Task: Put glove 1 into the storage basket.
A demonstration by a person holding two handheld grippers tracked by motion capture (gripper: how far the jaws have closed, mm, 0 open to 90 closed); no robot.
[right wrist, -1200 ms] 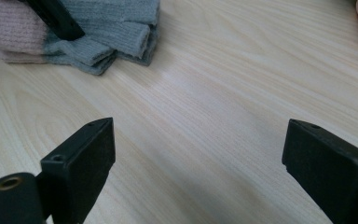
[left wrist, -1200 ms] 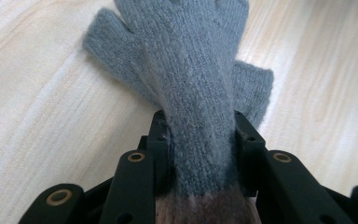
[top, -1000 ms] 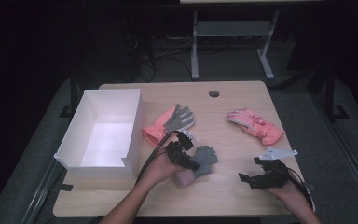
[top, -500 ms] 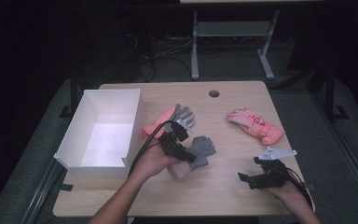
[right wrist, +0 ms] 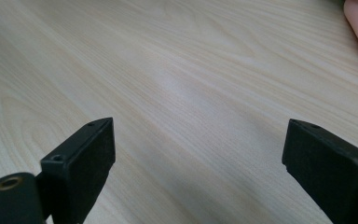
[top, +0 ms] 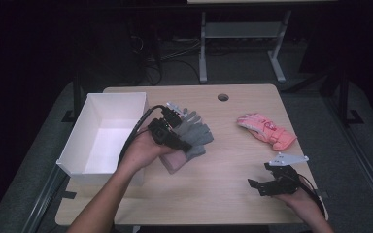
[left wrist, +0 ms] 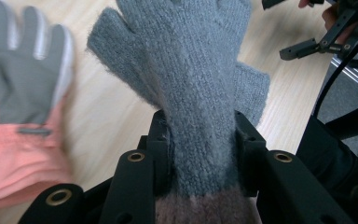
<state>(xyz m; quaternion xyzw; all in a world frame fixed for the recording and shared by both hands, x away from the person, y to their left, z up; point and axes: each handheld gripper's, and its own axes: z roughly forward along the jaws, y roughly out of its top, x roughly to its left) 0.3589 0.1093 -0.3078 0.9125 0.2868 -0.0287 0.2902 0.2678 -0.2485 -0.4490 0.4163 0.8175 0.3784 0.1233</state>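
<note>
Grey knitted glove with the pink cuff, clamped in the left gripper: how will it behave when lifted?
The grey knitted glove with the pink cuff looks soft, so it probably droops. Its fuzzy knit bunches between the left gripper, so slipping seems unlikely.

Three gloves are in sight, of three kinds. One is a grey knit glove (top: 197, 133) with a pink cuff, clamped between the jaws of the left gripper (top: 171, 132) just right of the white box (top: 108, 133); the left gripper view shows that glove (left wrist: 200, 93) pinched at the wrist. One is a grey-palmed glove (left wrist: 25, 70) with a coral-pink cuff, lying on the table (top: 223, 189) close to the box. One is a pink glove (top: 266, 130), well to the right of the box. There is one white box and one table. Two grippers count: the left, and the right gripper (top: 272, 180), far right of the box, its jaws (right wrist: 200, 163) spread wide.
</note>
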